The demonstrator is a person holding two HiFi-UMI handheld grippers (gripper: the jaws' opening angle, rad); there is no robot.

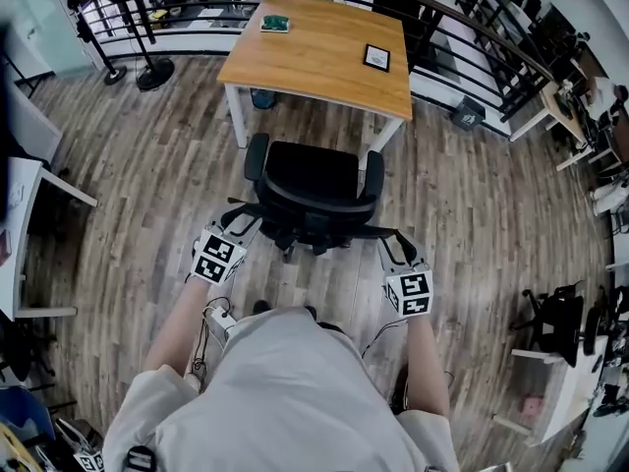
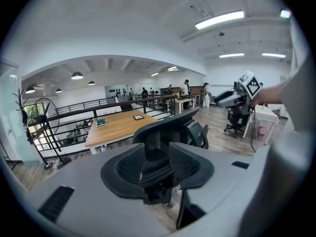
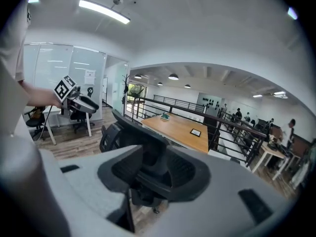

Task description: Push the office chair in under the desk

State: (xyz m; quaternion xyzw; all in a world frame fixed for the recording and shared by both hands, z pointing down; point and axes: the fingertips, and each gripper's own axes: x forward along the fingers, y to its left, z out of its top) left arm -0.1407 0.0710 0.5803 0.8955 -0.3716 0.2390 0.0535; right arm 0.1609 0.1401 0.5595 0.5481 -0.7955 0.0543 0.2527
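Note:
The black office chair (image 1: 314, 180) stands on the wood floor just in front of the wooden desk (image 1: 324, 62), its backrest towards me and its seat part-way under the desk's front edge. My left gripper (image 1: 242, 226) is at the left end of the backrest's top edge, and my right gripper (image 1: 391, 247) is at the right end. In the left gripper view the jaws (image 2: 160, 164) stand apart and the chair's back (image 2: 173, 127) shows in the gap. The right gripper view shows the same: open jaws (image 3: 150, 169) with the chair back (image 3: 129, 127) just ahead. I see no pad pressing on the chair.
A green item (image 1: 275, 24) and a dark-framed pad (image 1: 376, 58) lie on the desk. A black railing (image 1: 472, 37) runs behind it. A stand's round base (image 1: 154, 73) is at the back left, a white table (image 1: 20, 224) at my left, another dark chair (image 1: 560, 323) at the right.

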